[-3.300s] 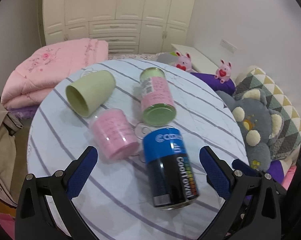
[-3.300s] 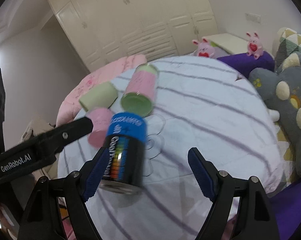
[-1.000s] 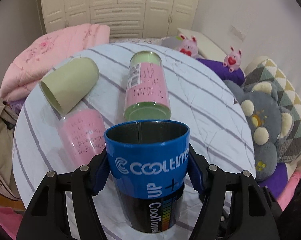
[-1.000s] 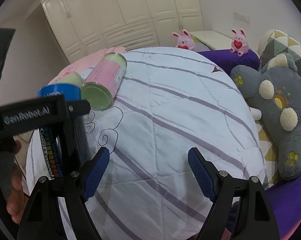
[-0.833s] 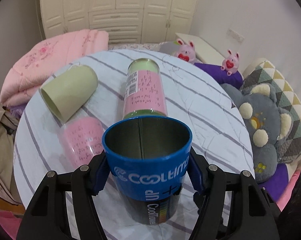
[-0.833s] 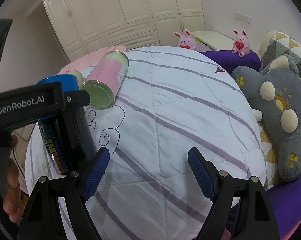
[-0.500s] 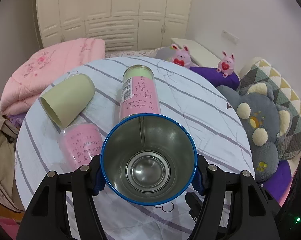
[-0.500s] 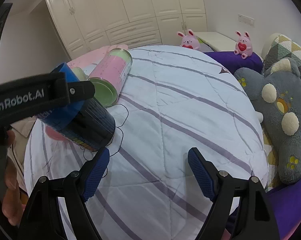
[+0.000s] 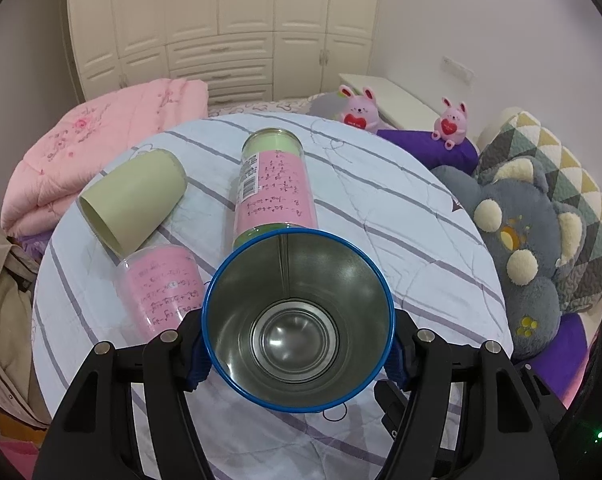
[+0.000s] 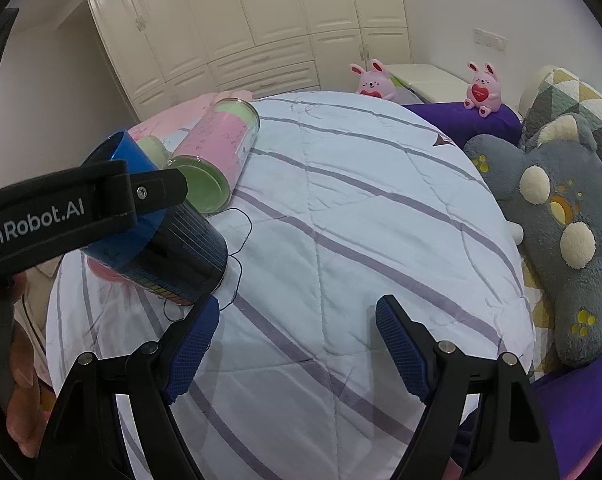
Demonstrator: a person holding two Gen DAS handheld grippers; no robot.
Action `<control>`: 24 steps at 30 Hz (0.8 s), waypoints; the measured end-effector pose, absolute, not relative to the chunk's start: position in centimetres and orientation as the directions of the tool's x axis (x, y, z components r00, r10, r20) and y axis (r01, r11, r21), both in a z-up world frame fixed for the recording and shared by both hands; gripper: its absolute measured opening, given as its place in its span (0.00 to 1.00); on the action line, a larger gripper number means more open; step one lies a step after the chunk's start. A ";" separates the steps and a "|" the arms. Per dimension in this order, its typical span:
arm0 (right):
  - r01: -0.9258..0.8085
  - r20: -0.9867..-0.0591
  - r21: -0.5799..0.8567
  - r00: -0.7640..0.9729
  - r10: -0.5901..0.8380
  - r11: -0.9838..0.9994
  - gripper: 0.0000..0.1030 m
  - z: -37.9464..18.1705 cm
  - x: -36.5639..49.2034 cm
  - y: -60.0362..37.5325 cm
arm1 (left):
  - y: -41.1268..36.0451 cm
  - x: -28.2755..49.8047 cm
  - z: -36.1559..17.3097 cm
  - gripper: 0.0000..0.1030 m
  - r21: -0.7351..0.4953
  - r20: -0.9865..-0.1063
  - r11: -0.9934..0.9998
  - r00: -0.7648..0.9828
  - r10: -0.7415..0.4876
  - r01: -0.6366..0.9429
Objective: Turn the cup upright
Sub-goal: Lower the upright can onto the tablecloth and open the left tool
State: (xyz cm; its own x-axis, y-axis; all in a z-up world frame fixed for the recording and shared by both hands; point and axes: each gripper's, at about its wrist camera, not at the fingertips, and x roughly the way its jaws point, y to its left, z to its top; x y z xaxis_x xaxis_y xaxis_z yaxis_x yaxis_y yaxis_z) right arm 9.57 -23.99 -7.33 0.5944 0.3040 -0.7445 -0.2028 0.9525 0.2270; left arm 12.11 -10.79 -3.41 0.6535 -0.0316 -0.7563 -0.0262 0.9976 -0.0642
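Note:
My left gripper (image 9: pixel 297 344) is shut on a blue and black metal cup (image 9: pixel 297 320). Its open mouth faces my left wrist camera, so I look down to its steel bottom. In the right wrist view the same cup (image 10: pixel 169 256) hangs tilted above the striped quilt, mouth up and to the left, with the left gripper's arm across it. My right gripper (image 10: pixel 297 344) is open and empty over the quilt's near right part.
A pale green cup (image 9: pixel 133 204), a pink cup (image 9: pixel 161 288) and a tall pink and green canister (image 9: pixel 275 188) lie on their sides on the round quilted table (image 9: pixel 401 208). A grey plush bear (image 9: pixel 529 256) lies to the right. A pink blanket (image 9: pixel 93 148) lies behind.
My left gripper closed on the lying blue cup, lifted it and turned it, so its mouth now faces the camera. The right gripper has stayed open and nearly still.

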 end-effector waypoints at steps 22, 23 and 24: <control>-0.248 -0.712 0.227 0.617 0.334 0.942 0.80 -6.1 8.8 -23.4 | -9.8 10.1 -2.2 0.94 -0.138 -0.742 0.990 0.662 -0.105 0.002; -0.250 -0.710 0.230 0.618 0.338 0.941 0.80 -6.0 8.7 -23.4 | -9.7 9.7 -2.0 0.94 -0.132 -0.736 0.991 0.669 -0.102 0.007; -0.255 -0.706 0.231 0.621 0.342 0.939 0.80 -5.9 8.5 -23.4 | -9.6 9.4 -1.9 0.94 -0.128 -0.733 0.992 0.673 -0.100 0.008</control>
State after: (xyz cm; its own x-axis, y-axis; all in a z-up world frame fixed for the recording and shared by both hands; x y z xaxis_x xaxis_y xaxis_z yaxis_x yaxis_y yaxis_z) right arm 8.50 -23.36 -5.89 0.6206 0.3422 -0.7055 -0.2551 0.9389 0.2310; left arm 9.36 -9.59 -1.86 0.6729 -0.1005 -0.7329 0.0084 0.9917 -0.1282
